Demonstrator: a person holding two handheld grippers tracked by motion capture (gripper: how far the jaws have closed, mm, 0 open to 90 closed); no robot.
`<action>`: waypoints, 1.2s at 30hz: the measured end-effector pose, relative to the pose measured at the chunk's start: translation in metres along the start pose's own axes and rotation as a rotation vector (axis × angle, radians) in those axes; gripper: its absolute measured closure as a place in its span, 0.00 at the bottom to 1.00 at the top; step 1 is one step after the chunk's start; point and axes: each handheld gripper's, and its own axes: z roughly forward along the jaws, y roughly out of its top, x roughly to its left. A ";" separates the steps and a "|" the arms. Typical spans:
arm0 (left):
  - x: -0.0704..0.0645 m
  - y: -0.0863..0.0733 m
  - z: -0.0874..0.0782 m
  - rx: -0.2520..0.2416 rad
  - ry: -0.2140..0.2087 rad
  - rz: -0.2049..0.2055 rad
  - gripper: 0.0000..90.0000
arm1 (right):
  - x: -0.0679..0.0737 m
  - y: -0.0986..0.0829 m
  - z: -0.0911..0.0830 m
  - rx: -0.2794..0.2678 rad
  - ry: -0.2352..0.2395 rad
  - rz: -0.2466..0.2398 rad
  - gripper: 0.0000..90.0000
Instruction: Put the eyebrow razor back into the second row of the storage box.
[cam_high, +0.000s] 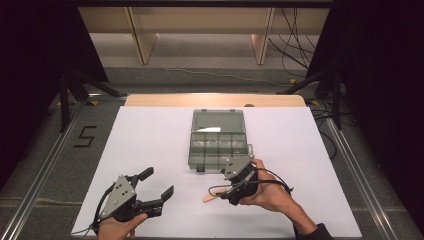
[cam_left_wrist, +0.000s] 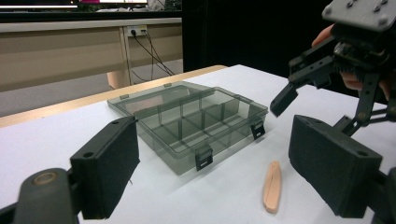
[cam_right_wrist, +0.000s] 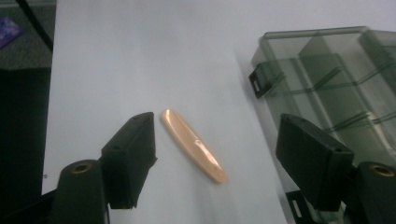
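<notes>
A smoky see-through compartment box (cam_high: 218, 140) lies mid-table with its lid down and two black latches on its near side. A peach-coloured flat stick (cam_high: 209, 198) lies on the white sheet just in front of it. My right gripper (cam_high: 226, 192) hovers over the stick, open. In the right gripper view the stick (cam_right_wrist: 191, 142) lies slantwise between the jaws of the right gripper (cam_right_wrist: 222, 157), with the box (cam_right_wrist: 327, 84) at the right. My left gripper (cam_high: 157, 183) stands open and empty at the near left. In its view, the left gripper (cam_left_wrist: 219, 172) faces the box (cam_left_wrist: 187, 119), the stick (cam_left_wrist: 272, 186) and the right gripper (cam_left_wrist: 322, 100).
A white sheet (cam_high: 150, 135) covers the table, whose wooden far edge (cam_high: 215, 100) shows behind it. Beyond are floor cables (cam_high: 295, 45) and wooden furniture legs (cam_high: 142, 40). Black stands (cam_high: 65, 95) flank the table on both sides.
</notes>
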 end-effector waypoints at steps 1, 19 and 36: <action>0.000 0.000 0.000 0.001 0.000 0.001 0.18 | 0.000 0.001 0.003 0.013 0.004 -0.007 0.34; 0.001 -0.001 0.000 -0.006 0.001 0.000 0.18 | -0.006 0.011 0.034 0.190 0.055 -0.105 0.39; 0.000 0.000 0.000 0.002 0.003 -0.002 0.18 | -0.012 0.013 0.058 0.283 0.129 -0.124 0.50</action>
